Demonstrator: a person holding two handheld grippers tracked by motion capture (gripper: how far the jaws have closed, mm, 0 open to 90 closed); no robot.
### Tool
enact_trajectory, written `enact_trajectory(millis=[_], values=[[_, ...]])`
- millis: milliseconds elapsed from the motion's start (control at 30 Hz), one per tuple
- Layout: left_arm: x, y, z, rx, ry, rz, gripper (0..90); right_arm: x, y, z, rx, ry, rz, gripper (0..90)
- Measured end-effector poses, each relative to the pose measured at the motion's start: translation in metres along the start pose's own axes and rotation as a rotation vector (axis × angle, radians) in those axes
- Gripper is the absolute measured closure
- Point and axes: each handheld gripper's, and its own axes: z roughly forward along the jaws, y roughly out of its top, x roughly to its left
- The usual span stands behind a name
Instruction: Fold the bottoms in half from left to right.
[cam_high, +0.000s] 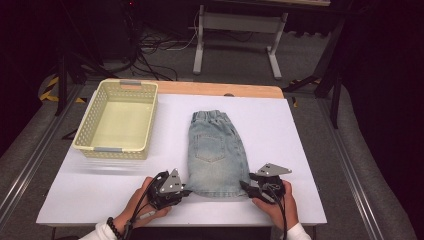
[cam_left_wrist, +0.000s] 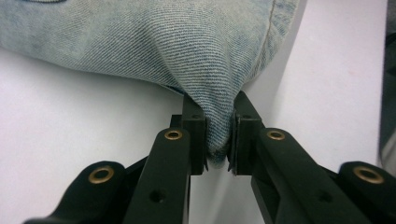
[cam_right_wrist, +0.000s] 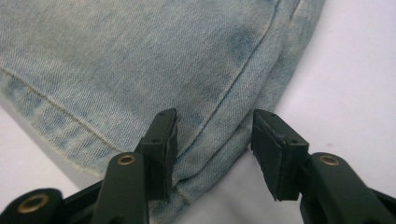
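Note:
A pale blue denim garment (cam_high: 216, 150) lies flat on the white table (cam_high: 280, 130), waistband away from me and hem toward me. My left gripper (cam_high: 186, 191) is at the hem's left corner. In the left gripper view it (cam_left_wrist: 218, 140) is shut on a pinched fold of the denim (cam_left_wrist: 187, 46). My right gripper (cam_high: 245, 186) is at the hem's right corner. In the right gripper view its jaws (cam_right_wrist: 215, 149) stand apart, with the denim's (cam_right_wrist: 140, 60) corner lying between them and a gap at the right pad.
A cream plastic basket (cam_high: 85, 130) with nothing in it stands at the back left of the table. Bare white surface lies to the right of the garment. Beyond the table's far edge are metal frame legs (cam_high: 200, 45) and cables on the floor.

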Motion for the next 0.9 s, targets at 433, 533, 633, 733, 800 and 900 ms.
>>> enact_trajectory(millis=[433, 533, 633, 733, 800, 900], values=[[-0.003, -0.007, -0.027, -0.044, -0.028, -0.012, 83.3, 0.001, -0.005, -0.010, -0.062, 0.000, 0.010, 74.7], [-0.002, -0.001, -0.035, -0.072, -0.031, -0.006, 85.0, -0.008, -0.001, -0.015, -0.117, 0.021, 0.070, 82.2], [-0.004, 0.001, -0.039, -0.072, -0.027, 0.001, 85.1, -0.011, 0.008, -0.014, -0.136, 0.005, 0.045, 83.4], [-0.007, 0.002, -0.042, -0.074, -0.020, -0.002, 84.8, -0.014, 0.019, -0.007, -0.137, 0.004, 0.029, 79.1], [-0.009, 0.001, -0.044, -0.083, -0.026, 0.002, 83.9, -0.018, 0.028, -0.002, -0.143, -0.016, 0.019, 77.2], [-0.007, 0.001, -0.047, -0.094, -0.023, -0.002, 84.0, -0.027, 0.040, 0.005, -0.150, -0.034, 0.029, 74.2]])
